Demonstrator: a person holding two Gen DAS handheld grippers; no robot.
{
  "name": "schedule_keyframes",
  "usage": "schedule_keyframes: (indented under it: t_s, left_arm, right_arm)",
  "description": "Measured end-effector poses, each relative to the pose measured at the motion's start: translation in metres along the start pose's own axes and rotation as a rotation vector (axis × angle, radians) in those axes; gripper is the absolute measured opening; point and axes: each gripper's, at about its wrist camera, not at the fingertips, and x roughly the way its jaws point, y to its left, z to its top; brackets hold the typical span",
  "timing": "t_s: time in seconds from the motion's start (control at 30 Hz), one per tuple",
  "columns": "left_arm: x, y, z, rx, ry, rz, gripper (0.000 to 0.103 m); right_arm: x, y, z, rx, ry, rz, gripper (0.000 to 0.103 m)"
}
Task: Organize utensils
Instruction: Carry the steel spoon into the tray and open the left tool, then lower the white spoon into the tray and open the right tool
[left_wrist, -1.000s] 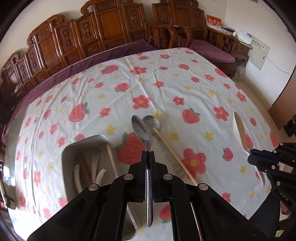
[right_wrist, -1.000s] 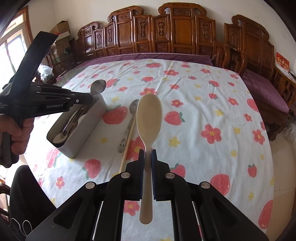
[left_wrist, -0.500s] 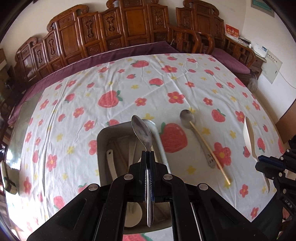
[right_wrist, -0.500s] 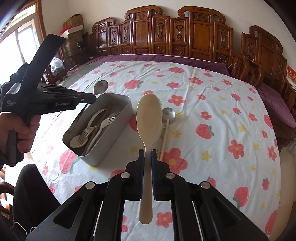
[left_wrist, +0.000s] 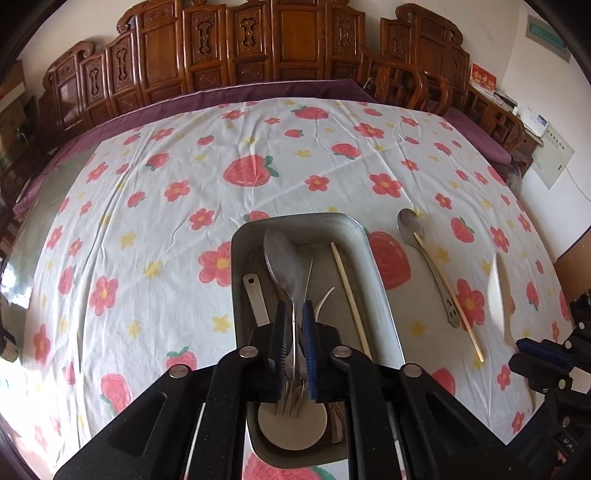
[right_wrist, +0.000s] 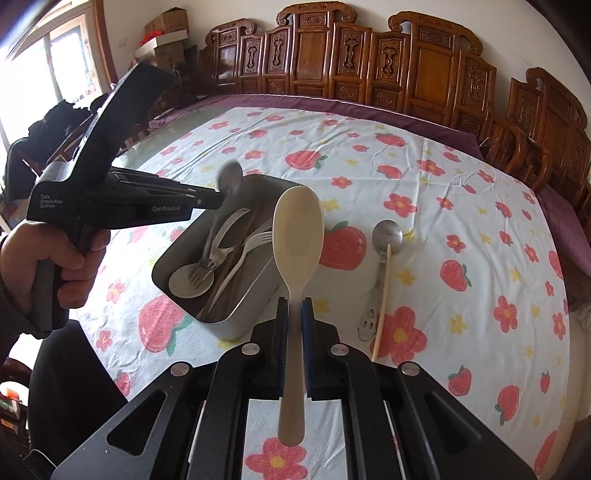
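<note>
The left gripper (left_wrist: 293, 325) has its jaws parted a little, with the thin handle of a metal spoon (left_wrist: 282, 264) standing between them; the spoon's bowl is blurred in both views and whether the pads still press the handle cannot be told; it hangs over the grey metal tray (left_wrist: 373, 266), bowl toward the far end; the right gripper (right_wrist: 294, 339) is clamped on the handle of a cream rice paddle (right_wrist: 297, 236), broad blade up and forward, held in the air over the table's near edge, just right of the tray; inside the tray lie a fork (right_wrist: 207, 264), a pale fork (right_wrist: 251, 243), a round pale ladle (right_wrist: 191, 280) and a chopstick (left_wrist: 351, 295) along the right wall; on the cloth right of the tray, apart from it, lie a second metal spoon (right_wrist: 386, 236) and a loose chopstick (right_wrist: 382, 299) that crosses over its handle; the tray's far rim has open cloth beyond it on all sides, and the strip between tray and loose spoon is bare; the left hand (right_wrist: 55, 258) grips the left tool's handle off the table's left edge; the tablecloth (left_wrist: 166, 229) is white with red strawberries, red flowers and yellow stars, wrinkled, over a purple under-cloth; carved dark wooden chairs (right_wrist: 424, 66) line the far side, against a pale wall, with a window at the left
</note>
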Motion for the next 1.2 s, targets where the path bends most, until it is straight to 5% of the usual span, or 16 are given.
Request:
schedule_keyframes:
  t_s: [0.4, 1.2]
  left_arm:
    - [-0.039, 0.029, -0.022, 0.015, -0.077, 0.007, 0.029]
    - [-0.083, 0.086, -0.056, -0.036, -0.143, 0.022, 0.031]
  right_arm:
    - [0.032, 0.035, 0.023, 0.005, 0.021, 0.015, 0.009]
    - [0.129, 0.064, 0.061, 0.048, 0.148, -0.005, 0.009]
